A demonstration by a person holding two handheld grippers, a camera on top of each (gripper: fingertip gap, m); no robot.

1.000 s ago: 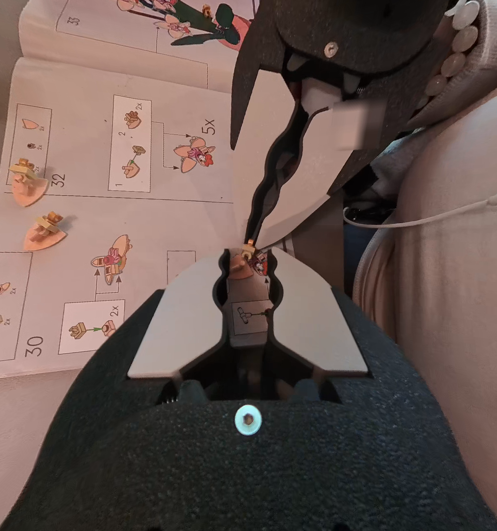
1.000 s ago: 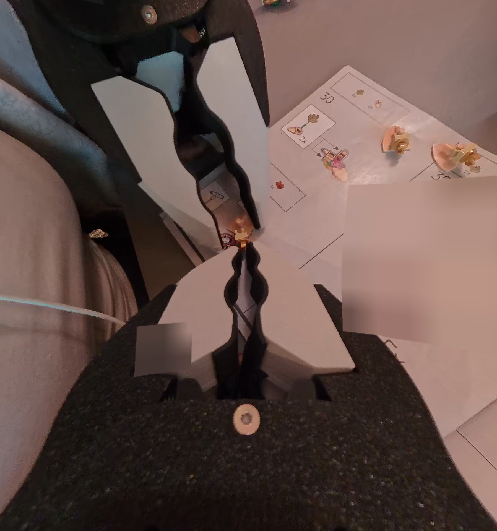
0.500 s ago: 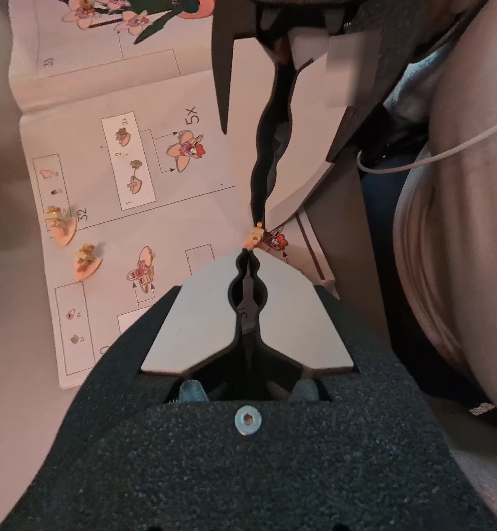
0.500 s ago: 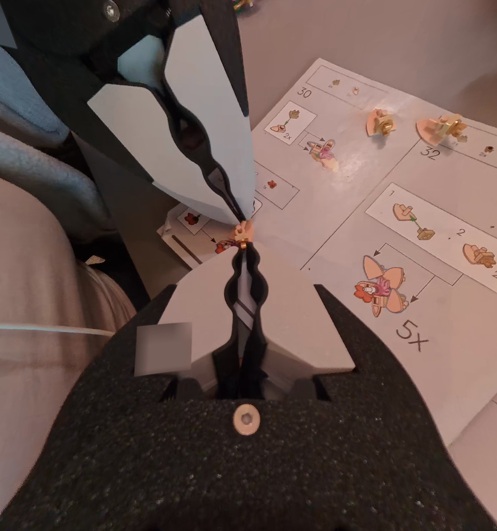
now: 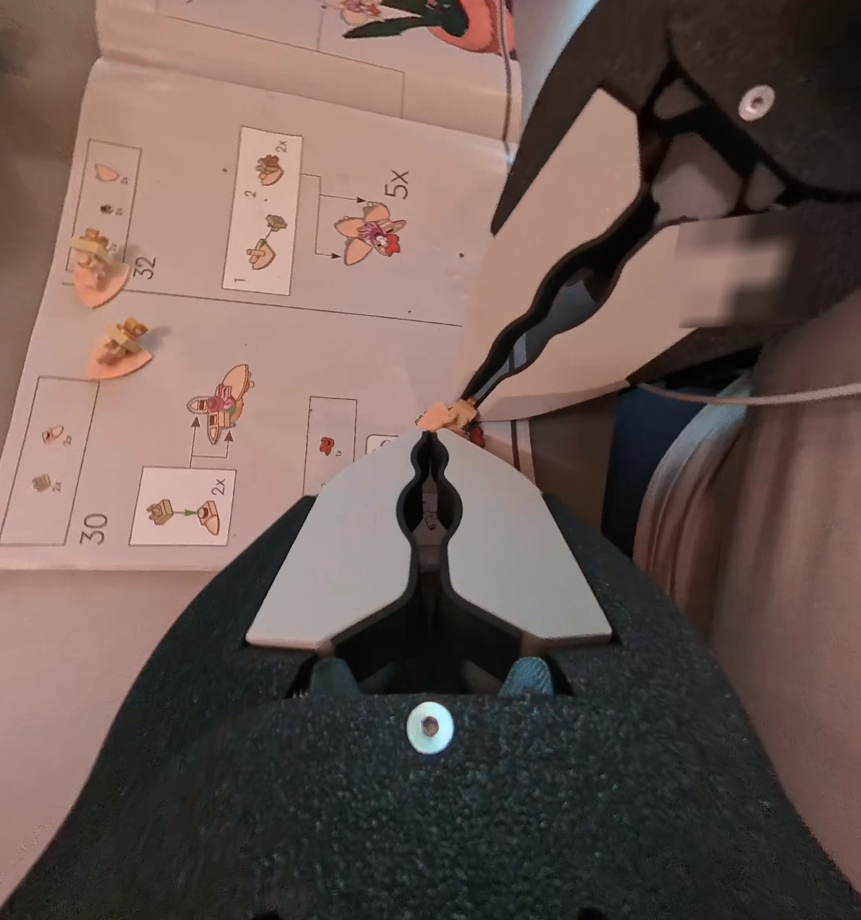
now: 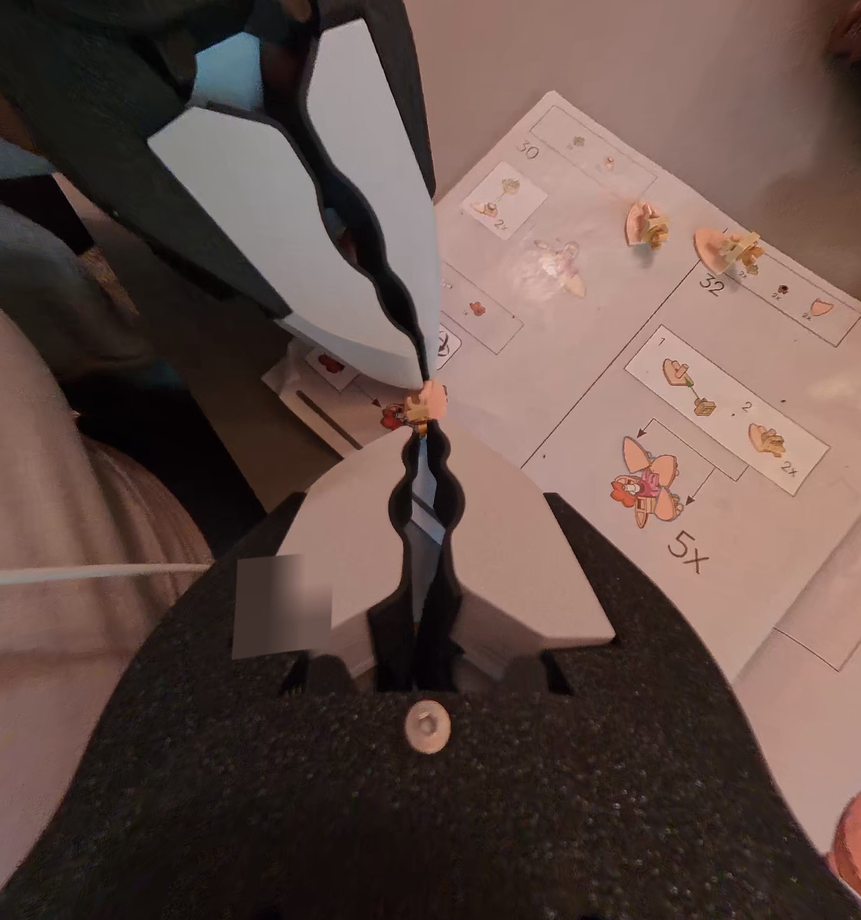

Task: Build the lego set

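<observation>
Beige tabletop (image 5: 30,647) under us, open instruction booklet (image 5: 279,338) lying flat on it. Our left claw (image 5: 429,434) is clenched on a peach piece (image 5: 435,415); our right claw (image 6: 424,430) is clenched on a tan piece (image 6: 418,407). Both pieces touch tip to tip, held just above the booklet's near edge. Farther out, two small peach-and-tan builds (image 5: 100,271) (image 5: 119,346) sit on the page, near each other. Person's beige clothing (image 5: 791,547) beside us.
</observation>
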